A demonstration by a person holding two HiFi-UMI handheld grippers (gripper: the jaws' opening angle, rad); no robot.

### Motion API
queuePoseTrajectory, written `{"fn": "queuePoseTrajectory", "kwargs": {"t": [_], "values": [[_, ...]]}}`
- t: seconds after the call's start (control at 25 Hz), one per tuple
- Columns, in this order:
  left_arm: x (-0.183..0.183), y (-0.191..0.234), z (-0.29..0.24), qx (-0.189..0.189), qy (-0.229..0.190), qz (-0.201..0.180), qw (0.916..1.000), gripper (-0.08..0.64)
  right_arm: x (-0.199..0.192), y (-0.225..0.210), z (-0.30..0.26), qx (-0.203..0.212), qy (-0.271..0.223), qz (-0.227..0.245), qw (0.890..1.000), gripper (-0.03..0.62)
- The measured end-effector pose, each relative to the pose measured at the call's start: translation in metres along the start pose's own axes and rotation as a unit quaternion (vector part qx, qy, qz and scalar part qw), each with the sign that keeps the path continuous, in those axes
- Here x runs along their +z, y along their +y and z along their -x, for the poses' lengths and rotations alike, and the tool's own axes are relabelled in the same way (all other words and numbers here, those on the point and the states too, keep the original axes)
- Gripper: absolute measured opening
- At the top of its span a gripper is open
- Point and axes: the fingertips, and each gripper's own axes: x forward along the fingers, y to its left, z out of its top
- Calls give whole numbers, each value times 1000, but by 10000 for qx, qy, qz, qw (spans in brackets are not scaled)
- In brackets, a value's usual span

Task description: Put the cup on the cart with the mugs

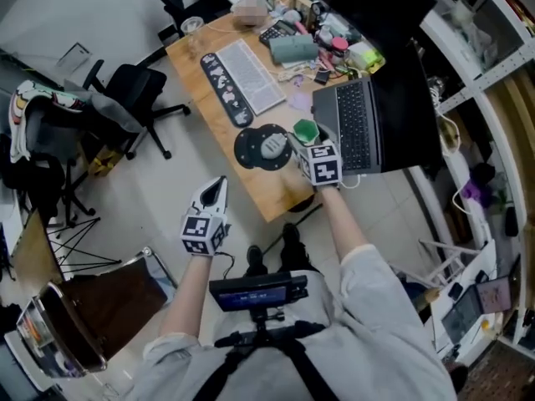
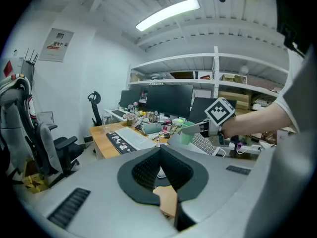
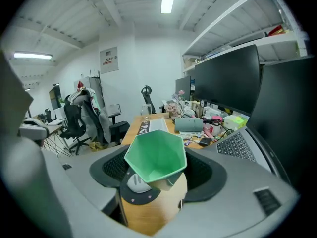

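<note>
Green cup: a faceted green plastic cup [image 3: 156, 156] hangs above the near corner of the light wooden desk [image 1: 209, 90], its open mouth tipped toward the right gripper's camera.
Right gripper [image 1: 309, 143]: jaws spread wide and clamped on the cup's sides.
Left gripper [image 1: 217, 189]: off the desk's near edge, over the floor, jaws closed tip to tip with nothing between them.
Under the cup: a round black mouse pad [image 1: 249, 150] carrying a white mouse [image 1: 273, 146].
Right of the cup: an open grey laptop [image 1: 359, 124].
</note>
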Motion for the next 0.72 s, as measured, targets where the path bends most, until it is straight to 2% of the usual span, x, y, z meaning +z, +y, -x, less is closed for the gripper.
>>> {"fn": "queuePoseTrajectory", "kwargs": {"t": [0.16, 0.36, 0.72], "values": [[5, -3, 17, -122, -141, -92, 9998, 3, -2, 27, 54, 204, -124, 35, 9997, 337], [-1, -8, 43, -271, -140, -183, 9994, 3, -27, 60, 112, 263, -125, -69, 9996, 337], [-18, -8, 85, -383, -149, -253, 9988, 3, -63, 110, 166, 303, -185, -111, 9993, 336]]}}
